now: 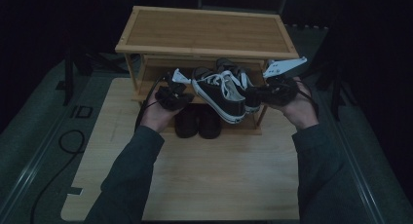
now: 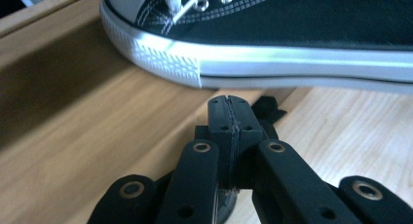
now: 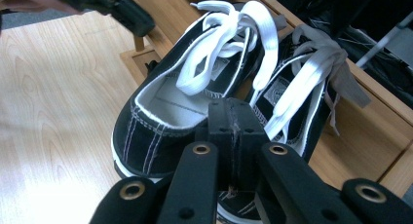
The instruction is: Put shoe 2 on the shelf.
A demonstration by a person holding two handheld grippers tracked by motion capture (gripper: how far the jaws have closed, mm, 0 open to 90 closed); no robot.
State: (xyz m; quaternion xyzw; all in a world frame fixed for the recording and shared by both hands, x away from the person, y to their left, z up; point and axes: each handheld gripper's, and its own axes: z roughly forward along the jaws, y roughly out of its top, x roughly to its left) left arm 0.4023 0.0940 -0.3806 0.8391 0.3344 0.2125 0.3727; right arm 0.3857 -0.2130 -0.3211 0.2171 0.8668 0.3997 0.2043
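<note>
Sneakers [image 1: 221, 90] crowd the rack [image 1: 207, 31] between both pressed-together grippers, above dark shoes [image 1: 197, 122].

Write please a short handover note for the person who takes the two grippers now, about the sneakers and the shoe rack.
Left gripper: shut, empty, below the near sneaker's sole.
Right gripper: shut, nothing seen between its jaws, at the sneakers' heels.
Both black sneakers sit on the wooden rack's middle shelf, overhanging its front edge; the second sneaker is beside the first. Dark shoes stand below.
Left, probably: push the sneakers further in.
</note>
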